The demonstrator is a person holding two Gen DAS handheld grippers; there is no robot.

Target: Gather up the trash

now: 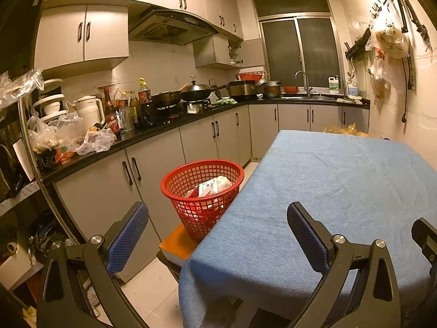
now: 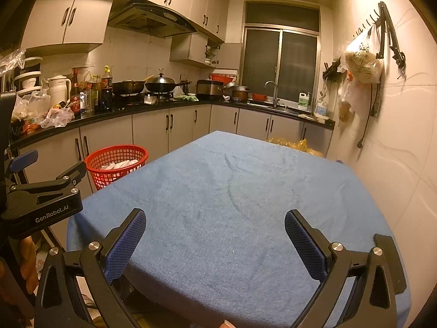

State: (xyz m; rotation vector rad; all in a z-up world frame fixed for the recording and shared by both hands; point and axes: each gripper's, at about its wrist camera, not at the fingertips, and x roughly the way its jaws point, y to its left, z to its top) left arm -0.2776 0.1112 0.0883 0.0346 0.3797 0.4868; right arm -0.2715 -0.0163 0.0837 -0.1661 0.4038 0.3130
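Observation:
A red mesh basket (image 1: pixel 202 188) stands on an orange stool beside the table's left edge and holds white and red packets of trash (image 1: pixel 209 187). It also shows in the right wrist view (image 2: pixel 117 164). The table is covered by a blue cloth (image 1: pixel 327 191) that also shows in the right wrist view (image 2: pixel 232 205). My left gripper (image 1: pixel 217 235) is open and empty, near the table's front left corner, short of the basket. My right gripper (image 2: pixel 214 237) is open and empty over the table's front edge. The left gripper (image 2: pixel 47 169) also shows at the left of the right wrist view.
A black counter (image 1: pixel 136 136) with bottles, pans, a kettle and plastic bags runs along the left and back walls. A sink (image 1: pixel 308 95) sits under the window. Bags hang on the right wall (image 1: pixel 387 41). A yellow bag (image 2: pixel 292 143) lies past the table's far edge.

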